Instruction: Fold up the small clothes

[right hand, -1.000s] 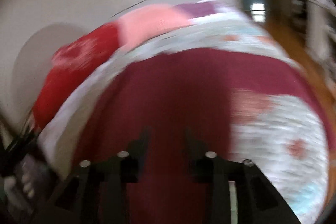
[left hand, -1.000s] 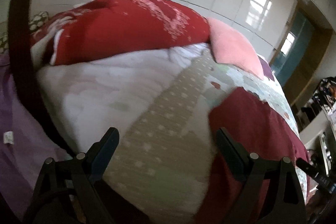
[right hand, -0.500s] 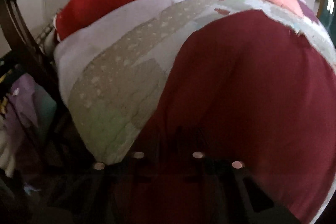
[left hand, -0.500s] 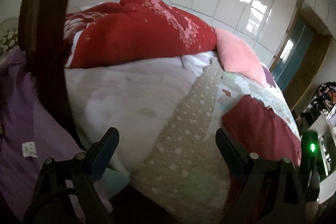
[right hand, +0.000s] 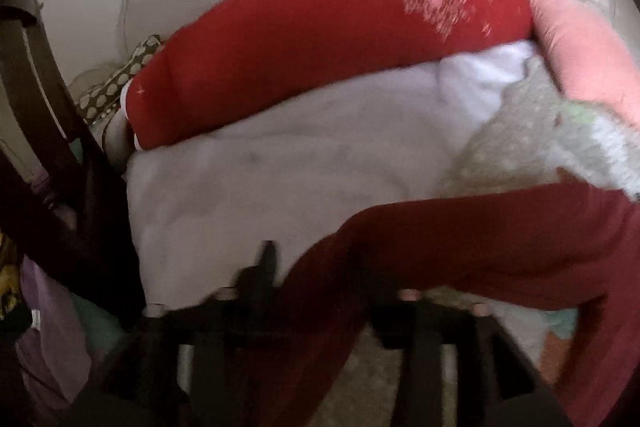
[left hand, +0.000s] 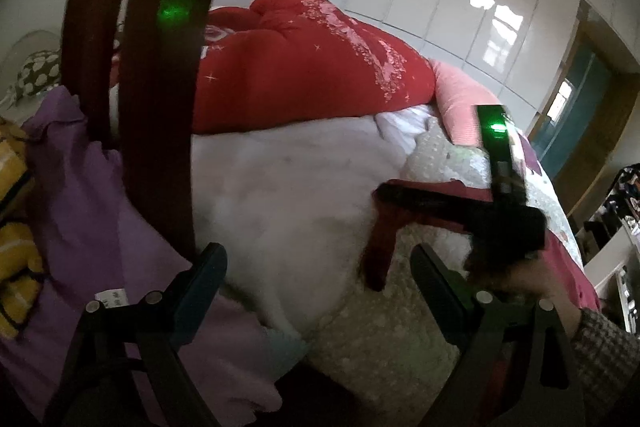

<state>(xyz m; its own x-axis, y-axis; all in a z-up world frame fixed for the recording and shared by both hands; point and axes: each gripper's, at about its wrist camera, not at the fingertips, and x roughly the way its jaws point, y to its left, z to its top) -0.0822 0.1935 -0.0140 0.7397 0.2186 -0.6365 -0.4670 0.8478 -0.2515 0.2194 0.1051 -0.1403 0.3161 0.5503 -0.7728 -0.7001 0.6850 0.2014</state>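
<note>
A dark red garment (right hand: pixel 500 247) lies on the bed, one corner lifted and pulled toward the left. My right gripper (right hand: pixel 320 263) is shut on that corner; in the left wrist view the right gripper (left hand: pixel 384 193) shows reaching in from the right with a strip of the garment (left hand: pixel 382 247) hanging from it. My left gripper (left hand: pixel 318 259) is open and empty, held at the near edge of the bed beside a purple cloth (left hand: pixel 80 187).
A red quilt (left hand: pixel 304 63) and a pink pillow (left hand: pixel 456 95) are piled at the back of the bed. A white and patterned cover (left hand: pixel 288 187) lies in front. A dark wooden chair back (left hand: pixel 160 87) stands at the left, with yellow fabric (left hand: pixel 12 227).
The right gripper has pulled the dark red garment's corner up and to the left across the bed. The left gripper has drawn back and leftward toward the chair and the purple cloth.
</note>
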